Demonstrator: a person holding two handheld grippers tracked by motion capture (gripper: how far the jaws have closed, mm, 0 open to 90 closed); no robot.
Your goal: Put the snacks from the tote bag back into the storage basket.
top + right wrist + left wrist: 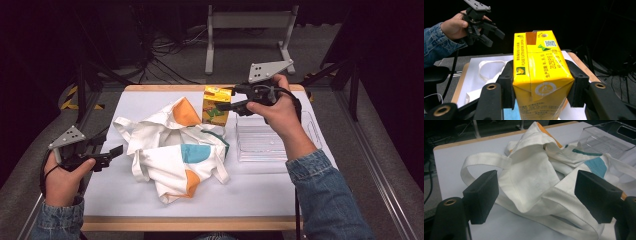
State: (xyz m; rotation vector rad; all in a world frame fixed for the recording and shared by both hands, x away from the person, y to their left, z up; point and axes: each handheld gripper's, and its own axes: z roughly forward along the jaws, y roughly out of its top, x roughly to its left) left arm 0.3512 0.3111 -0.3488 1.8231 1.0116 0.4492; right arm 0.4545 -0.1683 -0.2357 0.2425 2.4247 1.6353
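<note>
Carton (541, 75) clamped between right gripper (226, 106) jaws above worktop (110, 192) far edge, beside bag (175, 150); could slip or crush. Left gripper (536, 195) jaws spread wide, empty.

Left gripper (111, 154) jaws spread wide; right gripper (541, 83) jaws clamped.

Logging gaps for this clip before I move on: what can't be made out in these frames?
- Carton: its base, cut off by the right gripper view's bottom edge; in the high view the tote bag hides it.
- Bag's inside: folds cover it.
- Clear bin: the near part, behind the right forearm in the high view.
- Carton's small print: too fine to read.
</note>
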